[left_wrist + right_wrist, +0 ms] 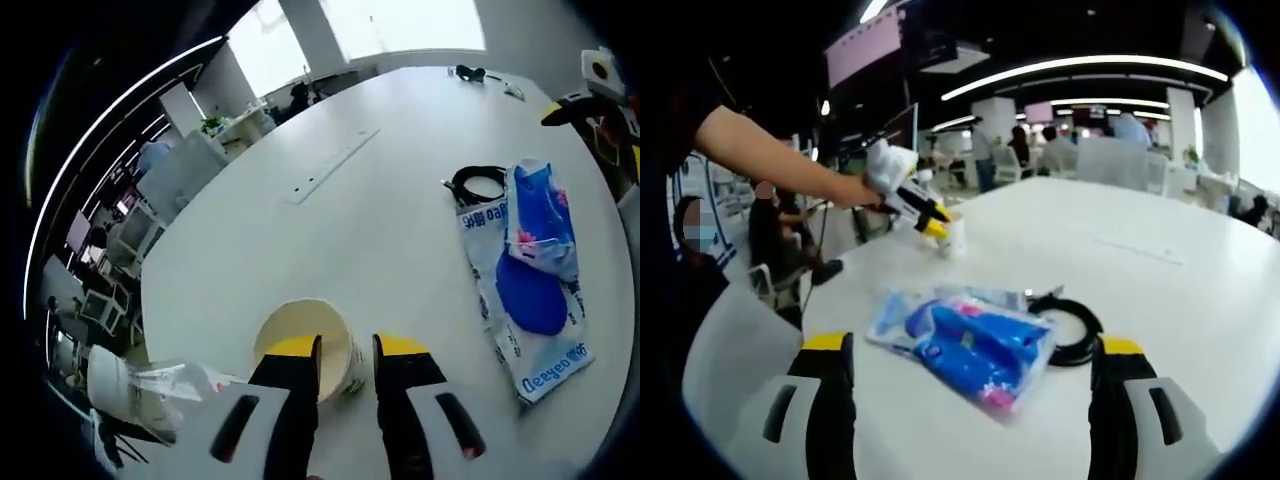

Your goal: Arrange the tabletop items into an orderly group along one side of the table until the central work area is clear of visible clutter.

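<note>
- Left gripper (346,352): jaws clamped across the rim of the cup (305,345), one inside, one outside, likely for carrying it to the table (330,230) edge.
- Right gripper (970,352): jaws spread wide, empty, aimed at the pack (970,345) at 12 o'clock.
- Cable (1072,325): touching the pack, 1 o'clock.
- Left gripper and cup seen from outside in the right gripper view, 11 o'clock; far items (480,74) seen in the left gripper view.

The left gripper view looks steeply down along its jaws, close over a paper cup (305,345) on the worktop (330,230). The right gripper view faces low across the worktop, from farther back. Both share the blue packet (530,280) (975,345) and black cable (478,184) (1075,330).
</note>
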Demonstrator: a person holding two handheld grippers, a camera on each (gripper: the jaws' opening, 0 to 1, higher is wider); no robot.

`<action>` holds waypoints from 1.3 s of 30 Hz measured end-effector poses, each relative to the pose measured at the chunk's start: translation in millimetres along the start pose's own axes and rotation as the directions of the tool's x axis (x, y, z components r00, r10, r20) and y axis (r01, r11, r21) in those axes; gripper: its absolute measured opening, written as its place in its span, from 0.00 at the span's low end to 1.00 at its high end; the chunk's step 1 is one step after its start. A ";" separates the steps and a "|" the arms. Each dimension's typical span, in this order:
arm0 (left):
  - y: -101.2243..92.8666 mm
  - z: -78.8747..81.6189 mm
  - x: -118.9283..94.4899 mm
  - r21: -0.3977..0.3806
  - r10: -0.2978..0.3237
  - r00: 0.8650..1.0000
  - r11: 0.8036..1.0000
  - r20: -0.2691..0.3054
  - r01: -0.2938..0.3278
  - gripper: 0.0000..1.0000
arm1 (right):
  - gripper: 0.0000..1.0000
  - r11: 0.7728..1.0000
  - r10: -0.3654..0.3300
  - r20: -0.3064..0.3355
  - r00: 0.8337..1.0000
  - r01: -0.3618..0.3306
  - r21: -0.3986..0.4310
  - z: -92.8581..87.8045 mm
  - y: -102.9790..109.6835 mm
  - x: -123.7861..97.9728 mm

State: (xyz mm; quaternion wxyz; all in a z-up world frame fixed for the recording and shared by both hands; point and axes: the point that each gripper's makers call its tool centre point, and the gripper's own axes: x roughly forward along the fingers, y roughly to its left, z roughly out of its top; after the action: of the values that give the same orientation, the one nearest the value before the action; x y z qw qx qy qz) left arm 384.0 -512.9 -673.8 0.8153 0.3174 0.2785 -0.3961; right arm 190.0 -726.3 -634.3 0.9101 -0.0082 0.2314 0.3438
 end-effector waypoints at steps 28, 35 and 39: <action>-8.6 30.9 -47.8 0.000 0.054 0.992 0.999 0.115 -0.054 0.36 | 0.96 0.999 0.027 0.053 0.998 -0.025 -0.034 23.2 10.3 1.9; -8.0 32.0 -57.8 -0.011 0.073 0.990 0.997 0.120 -0.073 0.42 | 0.96 0.998 0.037 0.063 0.997 -0.034 -0.048 29.4 16.5 3.3; -6.7 34.8 -63.8 -0.016 0.093 0.988 0.996 0.123 -0.092 0.46 | 0.95 0.998 0.038 0.069 0.997 -0.035 -0.049 31.7 17.2 4.2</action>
State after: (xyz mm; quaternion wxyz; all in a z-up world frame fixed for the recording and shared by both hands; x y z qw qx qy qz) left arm 351.7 -511.9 -608.4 0.8501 0.3005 0.2148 -0.3753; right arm 195.1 -705.0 -605.3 0.9108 -0.0136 0.1913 0.3657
